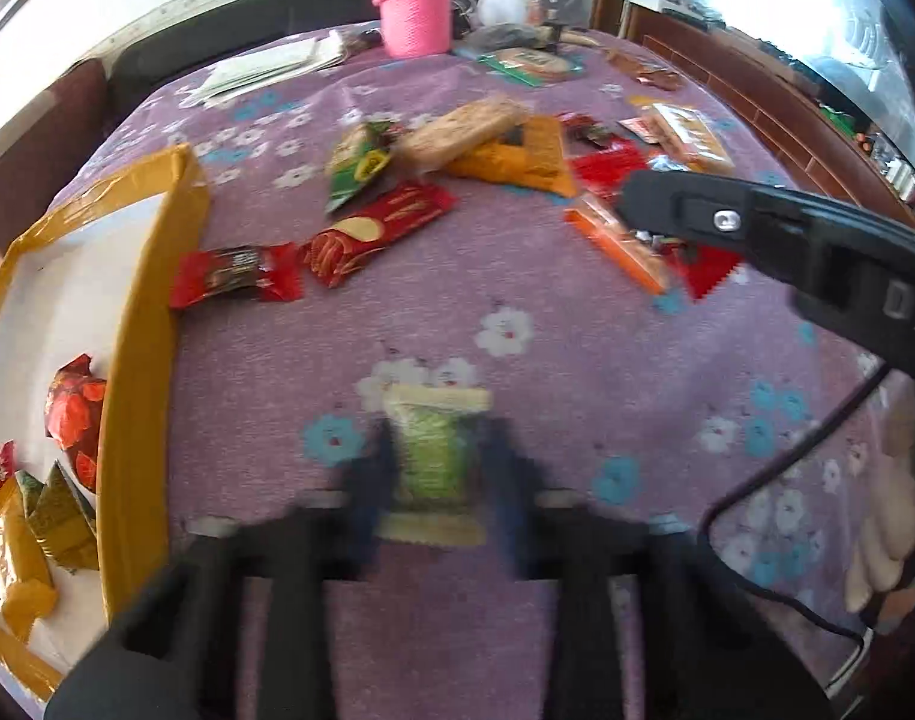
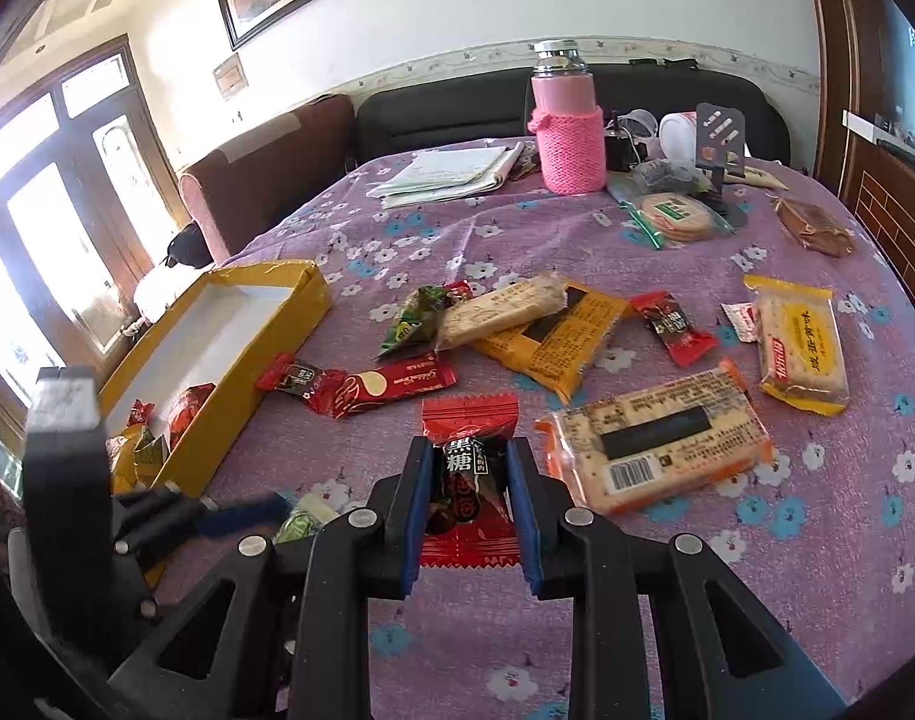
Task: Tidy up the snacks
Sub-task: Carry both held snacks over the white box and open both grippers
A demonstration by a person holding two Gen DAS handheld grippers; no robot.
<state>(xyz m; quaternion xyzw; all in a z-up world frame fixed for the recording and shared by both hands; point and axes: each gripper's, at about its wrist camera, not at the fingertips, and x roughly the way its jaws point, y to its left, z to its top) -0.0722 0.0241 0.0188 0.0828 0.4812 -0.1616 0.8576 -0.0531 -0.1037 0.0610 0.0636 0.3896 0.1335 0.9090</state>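
Yellow box [image 1: 139, 324]: sits at the far left edge of the table, open side up. I read it as the collecting bin, since a few wrapped sweets [image 1: 76, 420] already lie on its white floor.

Left gripper [image 1: 436, 462]: I have it clamped on a green snack packet [image 1: 433, 456], one blue pad pressed against each long side. The packet is low over the purple flowered cloth [image 1: 457, 276], just right of the box wall; through the motion blur I cannot tell whether it is lifted or touching.

Loose pile [image 2: 517, 324]: mid-table, the remaining snacks are scattered and overlapping, well apart from the box. A red chip-style bar [image 2: 391, 381] and a small red candy [image 2: 298, 378] lie nearest the box. I judge most of the sorting is still ahead.

Right gripper [image 2: 472, 480]: closed on a red brown-sugar candy [image 2: 466, 468], pads pinching the wrapper's middle so both crimped ends stick out free.

Cracker pack [image 2: 655, 444]: lies just right of my right fingers, untouched.

Left view only: the inside of the box near its closer end, and my grip on the green packet.

Right view only: the print on the held candy, the pink bottle [image 2: 568, 132] and papers [image 2: 451, 171] at the far end, plus the left tool from the side, near the box corner.
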